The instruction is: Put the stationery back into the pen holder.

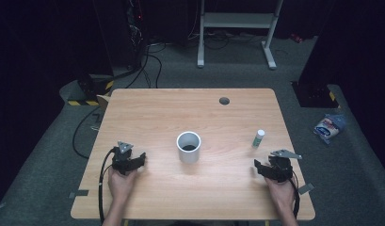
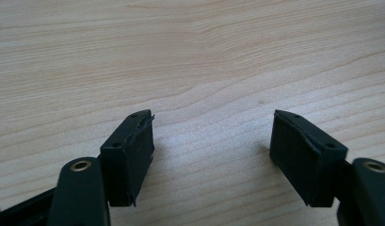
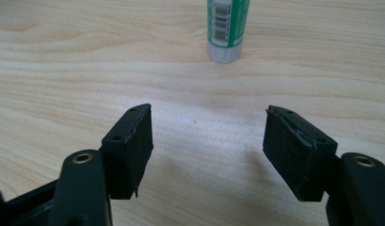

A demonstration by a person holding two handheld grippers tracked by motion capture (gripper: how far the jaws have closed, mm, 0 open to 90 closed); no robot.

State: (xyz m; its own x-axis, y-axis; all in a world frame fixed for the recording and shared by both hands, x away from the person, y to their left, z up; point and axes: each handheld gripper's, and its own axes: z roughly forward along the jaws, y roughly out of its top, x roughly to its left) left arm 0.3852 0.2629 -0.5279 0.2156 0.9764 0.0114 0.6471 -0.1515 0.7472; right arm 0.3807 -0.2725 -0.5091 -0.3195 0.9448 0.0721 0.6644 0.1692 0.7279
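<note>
In the high view a light wooden table (image 1: 148, 106) takes up the middle of the frame, with the person's two forearms coming in from the bottom edge. The left gripper (image 1: 139, 159) sits at the lower left of the tabletop, and the left gripper view shows its two black jaws spread wide over bare wood grain with nothing between them. The right gripper (image 1: 259, 168) sits at the lower right of the table; in the right gripper view its jaws also stand apart, with only tabletop in the gap. The glue stick (image 1: 259, 138) stands upright on the right part of the table, just above and a little left of the right gripper in the high view. In the right gripper view it rises at the top centre of the frame, a green-and-white label with a barcode above a grey base, ahead of the jaws and apart from both pads (image 3: 133, 146). A white cup (image 1: 188, 147) stands upright near the centre of the table, between the two grippers and apart from each, its inside dark. A small round hole (image 1: 224, 100) lies in the tabletop toward the upper right of the wood.
</note>
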